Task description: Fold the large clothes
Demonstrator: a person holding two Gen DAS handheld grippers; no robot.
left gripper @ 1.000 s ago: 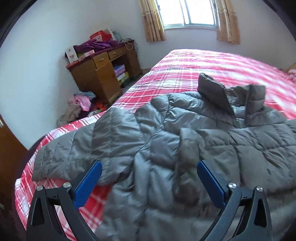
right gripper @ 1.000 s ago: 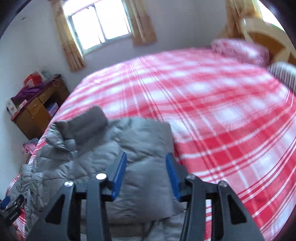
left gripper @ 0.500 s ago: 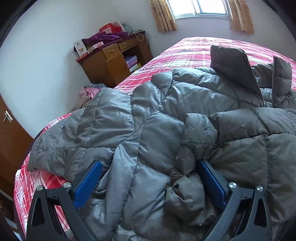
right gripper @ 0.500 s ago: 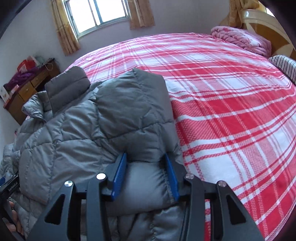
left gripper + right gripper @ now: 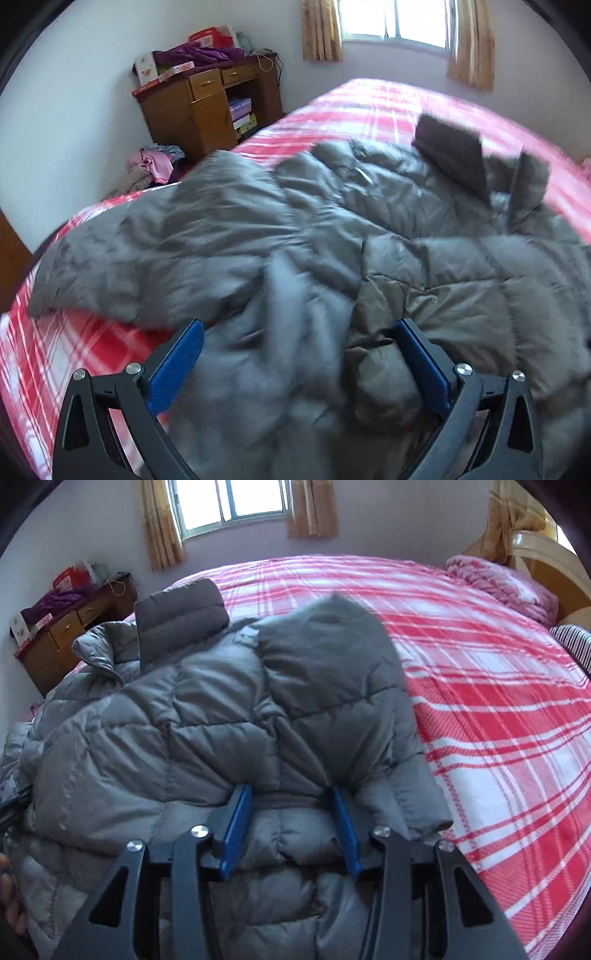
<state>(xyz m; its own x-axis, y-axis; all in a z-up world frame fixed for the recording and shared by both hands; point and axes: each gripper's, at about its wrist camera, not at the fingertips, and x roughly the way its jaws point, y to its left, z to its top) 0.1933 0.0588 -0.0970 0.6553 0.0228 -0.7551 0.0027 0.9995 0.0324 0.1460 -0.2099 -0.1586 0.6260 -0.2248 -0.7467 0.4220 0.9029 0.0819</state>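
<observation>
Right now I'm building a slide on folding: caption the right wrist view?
Right tongs opening around a fold of the grey puffer jacket on a red plaid bed.

Both grippers, left (image 5: 297,352) & right (image 5: 291,823): black triangular-cutout arms, blue textured pads (image 5: 176,363), 2 silver screws per side.

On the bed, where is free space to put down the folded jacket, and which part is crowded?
The widest free patch is the plaid bedspread between the grey jacket and the pink blanket at the headboard. A band by the window beyond the collar is also free, and a small corner below the sleeve. The side near the desk is crowded.
</observation>
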